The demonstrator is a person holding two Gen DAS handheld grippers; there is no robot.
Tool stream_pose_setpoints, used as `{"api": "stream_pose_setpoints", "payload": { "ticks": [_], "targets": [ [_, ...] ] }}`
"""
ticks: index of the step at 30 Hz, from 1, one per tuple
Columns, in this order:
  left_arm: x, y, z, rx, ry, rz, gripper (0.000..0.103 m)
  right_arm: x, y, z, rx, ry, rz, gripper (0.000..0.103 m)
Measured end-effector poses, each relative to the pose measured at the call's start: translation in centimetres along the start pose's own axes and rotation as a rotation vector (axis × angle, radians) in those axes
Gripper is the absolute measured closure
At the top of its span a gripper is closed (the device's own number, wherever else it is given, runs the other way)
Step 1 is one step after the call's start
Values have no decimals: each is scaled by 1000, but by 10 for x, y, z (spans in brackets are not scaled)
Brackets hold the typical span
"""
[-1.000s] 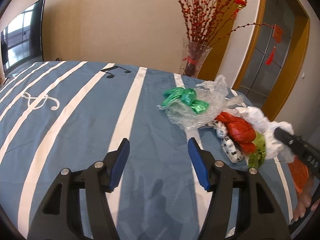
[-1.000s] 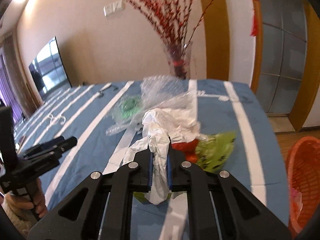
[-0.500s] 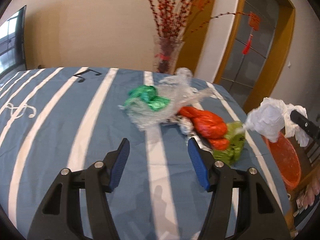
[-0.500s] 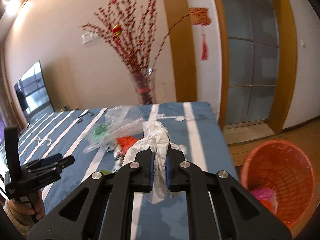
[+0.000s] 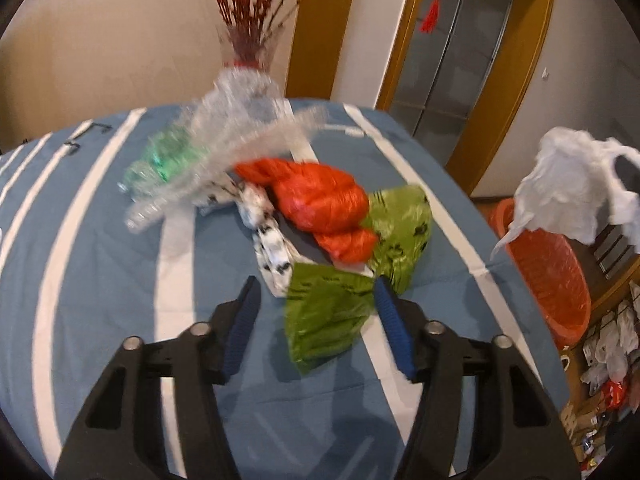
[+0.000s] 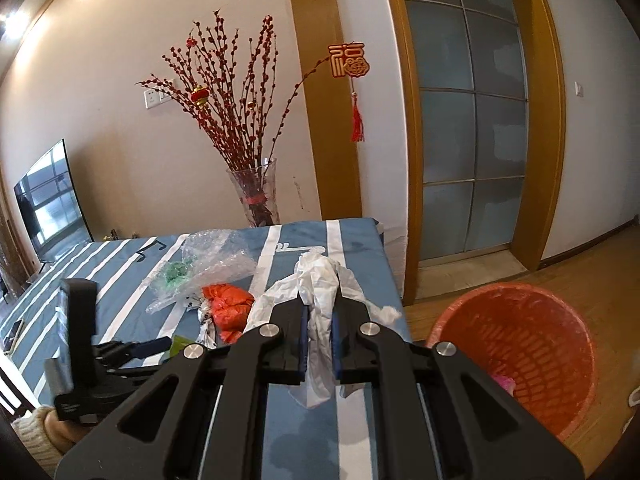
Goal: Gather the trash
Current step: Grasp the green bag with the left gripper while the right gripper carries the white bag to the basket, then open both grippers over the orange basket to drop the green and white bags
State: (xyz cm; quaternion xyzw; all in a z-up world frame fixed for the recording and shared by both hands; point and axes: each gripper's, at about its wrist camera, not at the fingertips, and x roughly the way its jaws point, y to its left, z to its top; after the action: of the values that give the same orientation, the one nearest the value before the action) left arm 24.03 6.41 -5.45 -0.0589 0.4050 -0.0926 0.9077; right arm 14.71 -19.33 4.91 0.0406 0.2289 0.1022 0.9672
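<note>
Over striped blue tabletop (image 5: 120, 320), left view: left gripper (image 5: 316, 324) fingers spread, empty, above crumpled green plastic bag (image 5: 326, 316); soft, light, slippery, best pinched at bunched fold. Right view: right gripper (image 6: 320, 336) fingers clenched on crumpled white plastic bag (image 6: 318, 300), beside orange mesh plastic bin (image 6: 516, 356).

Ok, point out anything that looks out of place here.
Crumpled plastic bags litter the blue striped tablecloth: red, green, clear wrap. The right gripper holds a white bag, not yet over the orange basket.
</note>
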Motion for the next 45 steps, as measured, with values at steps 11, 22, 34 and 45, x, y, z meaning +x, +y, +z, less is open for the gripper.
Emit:
{"api": "stream_pose_setpoints", "payload": {
  "ticks": [11,22,34,45],
  "targets": [
    [-26,-39,9,53,-51,-135,99,-27,-32,3,38,-39,-49,94],
    [-63,-123,29,178,-132,-231,99,-59,-73,11,61,-84,-113,94],
    [-54,-219,40,273,-128,-335,99,-77,-138,11,125,-98,-211,94],
    [-19,-271,34,302,-79,-394,99,-70,-189,1,216,-69,-262,94]
  ]
}}
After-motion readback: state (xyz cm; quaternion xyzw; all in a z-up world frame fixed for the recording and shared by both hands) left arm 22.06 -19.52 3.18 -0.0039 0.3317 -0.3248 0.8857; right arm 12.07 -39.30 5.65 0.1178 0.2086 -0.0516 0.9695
